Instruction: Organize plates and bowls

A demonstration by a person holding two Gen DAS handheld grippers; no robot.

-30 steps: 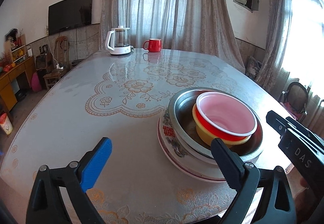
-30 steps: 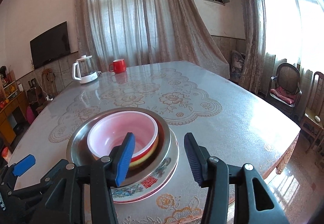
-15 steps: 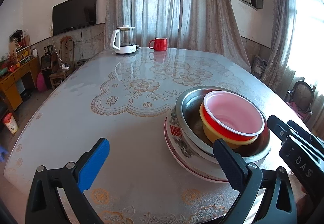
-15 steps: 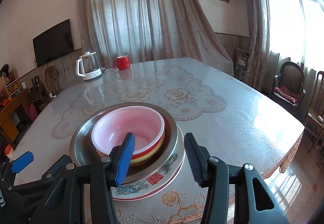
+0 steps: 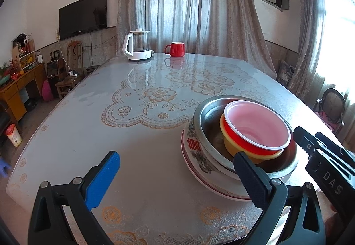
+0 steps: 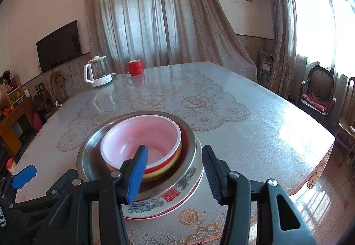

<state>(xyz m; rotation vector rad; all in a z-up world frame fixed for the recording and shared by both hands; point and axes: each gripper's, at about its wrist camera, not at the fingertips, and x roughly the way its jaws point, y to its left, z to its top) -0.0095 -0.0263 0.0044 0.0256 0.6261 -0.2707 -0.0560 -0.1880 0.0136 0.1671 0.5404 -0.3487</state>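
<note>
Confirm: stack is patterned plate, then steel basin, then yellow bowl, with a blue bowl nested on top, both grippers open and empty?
One error: the top bowl is red with a pale pink inside, not blue, as the right wrist view shows. The rest holds: patterned plate, steel basin, yellow bowl, left gripper and right gripper open and empty.

You see a shiny round steel basin [image 6: 88,156], glossy red plastic bowl [image 6: 170,156], glazed floral ceramic plate [image 6: 177,196], and glossy lace-patterned table cover [image 6: 244,134].
</note>
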